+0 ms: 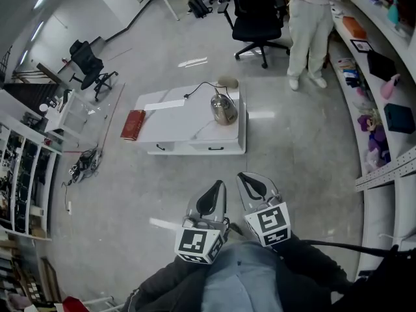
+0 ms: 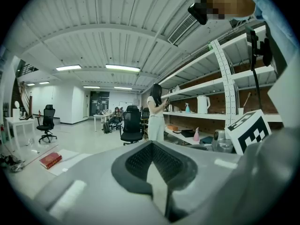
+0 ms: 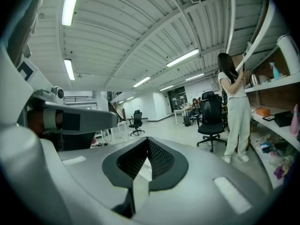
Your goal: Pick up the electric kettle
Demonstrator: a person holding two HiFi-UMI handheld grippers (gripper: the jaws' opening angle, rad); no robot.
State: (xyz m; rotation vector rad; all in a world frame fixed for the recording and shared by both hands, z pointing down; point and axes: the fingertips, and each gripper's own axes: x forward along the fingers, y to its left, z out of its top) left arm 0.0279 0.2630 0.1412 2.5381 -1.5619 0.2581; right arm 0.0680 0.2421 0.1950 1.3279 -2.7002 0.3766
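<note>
- Kettle (image 1: 224,108) sits on the low white table (image 1: 170,123) in the head view, well apart from the left gripper (image 1: 213,197) and right gripper (image 1: 252,186).
- Left gripper view: jaws pressed together, nothing between them.
- Right gripper view: same deal, jaws together, empty.

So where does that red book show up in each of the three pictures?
Head view: the red book lies at the left end of the low white table, left of centre.
Left gripper view: the book is at the lower left, on the white surface.
Right gripper view: not in it.
Shared landmark: the black office chair beside the standing person, seen in all three views.
</note>
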